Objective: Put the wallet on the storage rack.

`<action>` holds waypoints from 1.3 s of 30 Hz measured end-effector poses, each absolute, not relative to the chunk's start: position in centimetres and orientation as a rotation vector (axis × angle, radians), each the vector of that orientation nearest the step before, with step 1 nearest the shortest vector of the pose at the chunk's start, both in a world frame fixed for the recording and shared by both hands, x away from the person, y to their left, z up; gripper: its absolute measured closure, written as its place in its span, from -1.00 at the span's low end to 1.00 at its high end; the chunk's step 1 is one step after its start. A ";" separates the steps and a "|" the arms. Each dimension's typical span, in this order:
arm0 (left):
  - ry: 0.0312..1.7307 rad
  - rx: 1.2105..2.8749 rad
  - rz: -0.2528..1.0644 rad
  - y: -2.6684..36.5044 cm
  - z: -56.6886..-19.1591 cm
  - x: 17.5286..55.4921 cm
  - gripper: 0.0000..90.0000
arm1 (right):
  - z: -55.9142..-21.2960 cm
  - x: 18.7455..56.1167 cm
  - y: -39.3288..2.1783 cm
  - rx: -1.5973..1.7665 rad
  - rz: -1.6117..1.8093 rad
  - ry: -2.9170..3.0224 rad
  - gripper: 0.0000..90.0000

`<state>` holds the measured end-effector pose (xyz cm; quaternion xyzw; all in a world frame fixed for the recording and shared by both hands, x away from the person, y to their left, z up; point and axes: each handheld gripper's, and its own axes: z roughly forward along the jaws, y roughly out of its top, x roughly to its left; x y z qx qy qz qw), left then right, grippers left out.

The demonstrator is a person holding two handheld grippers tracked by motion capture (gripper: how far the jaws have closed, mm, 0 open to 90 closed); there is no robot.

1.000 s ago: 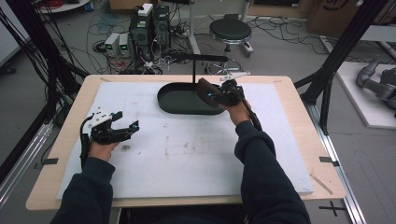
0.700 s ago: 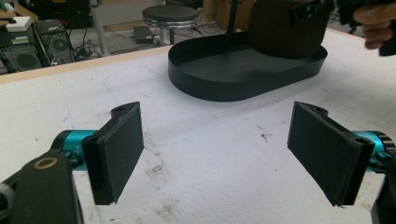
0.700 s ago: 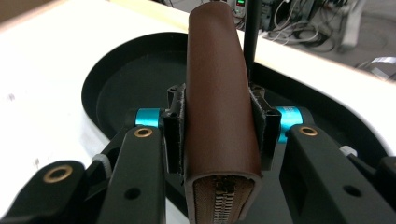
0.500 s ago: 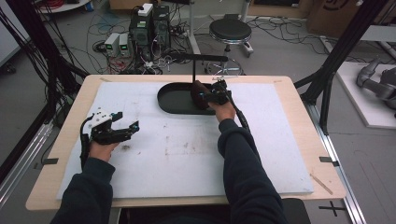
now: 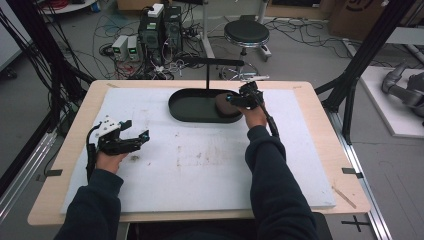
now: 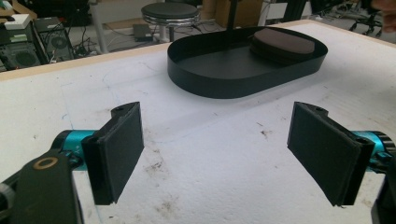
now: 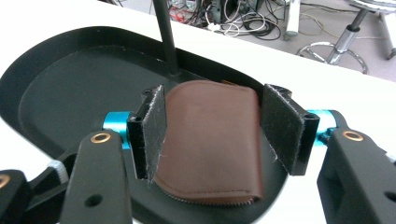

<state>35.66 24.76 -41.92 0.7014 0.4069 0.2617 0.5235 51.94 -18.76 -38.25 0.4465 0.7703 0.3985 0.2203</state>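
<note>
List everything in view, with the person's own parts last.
wallet: one, brown, lying in the tray's right end.
tray: one, black oval, far centre of the table, a thin black post rising from it.
foam sheet: one, white, stained, covering the table top.
table: one, light wood.
stool: one, black, on the floor beyond the table.
computer boxes: several, dark, on the floor among cables.
left gripper: one, black, open, on the sheet.
right gripper: one, black, jaws just opened, straddling the wallet.
</note>
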 end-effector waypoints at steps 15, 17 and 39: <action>0.976 1.646 0.593 24.7 -41.9 35.7 -0.59 | -35.8 43.7 -25.7 1.003 1.173 2.235 -0.46; 0.974 1.637 0.597 24.8 -41.9 35.6 -0.59 | -36.4 41.5 -26.9 0.954 1.165 2.224 -0.46; 0.971 1.627 0.625 24.6 -41.5 35.2 -0.59 | -40.0 36.9 -30.3 0.975 1.191 2.134 -0.53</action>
